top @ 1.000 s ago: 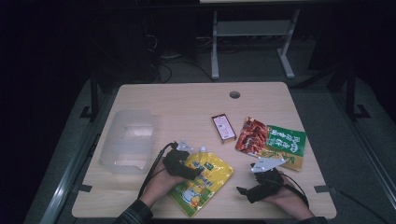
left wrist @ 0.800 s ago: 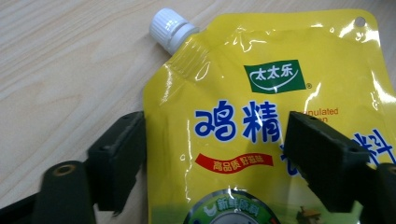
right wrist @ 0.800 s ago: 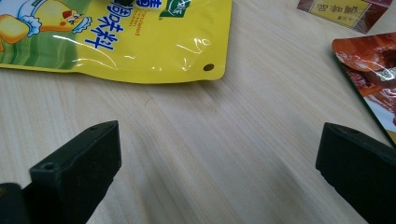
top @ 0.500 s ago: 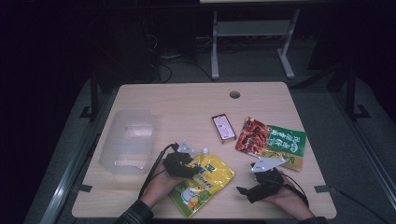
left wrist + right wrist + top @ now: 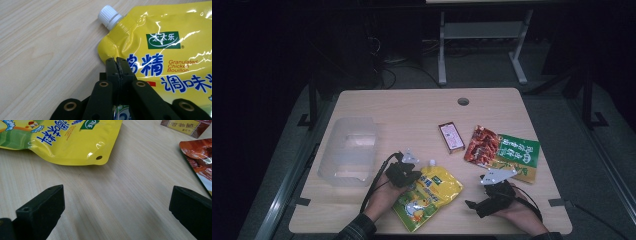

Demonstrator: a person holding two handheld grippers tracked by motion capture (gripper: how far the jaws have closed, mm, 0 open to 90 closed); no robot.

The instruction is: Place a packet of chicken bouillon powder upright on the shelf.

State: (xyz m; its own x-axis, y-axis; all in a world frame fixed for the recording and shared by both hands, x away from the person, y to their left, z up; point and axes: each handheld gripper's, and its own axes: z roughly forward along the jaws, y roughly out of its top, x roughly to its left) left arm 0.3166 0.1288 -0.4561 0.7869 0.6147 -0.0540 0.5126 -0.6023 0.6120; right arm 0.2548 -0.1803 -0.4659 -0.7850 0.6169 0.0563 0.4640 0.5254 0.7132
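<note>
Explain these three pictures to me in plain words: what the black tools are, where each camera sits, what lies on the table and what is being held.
A person sits at a wooden table with a hand-held black claw in each hand. The wide picture comes from a fixed camera above, looking down. The other two come from small cameras riding on each claw, looking along its jaws.

On the table lie a clear plastic box, a yellow spouted pouch of chicken bouillon, a small pink-faced box and a red and green snack packet.

The left claw has just been closing, and its jaws now pinch the edge of the pouch below its white cap. The right claw rests open on the table, with nothing between its jaws.
</note>
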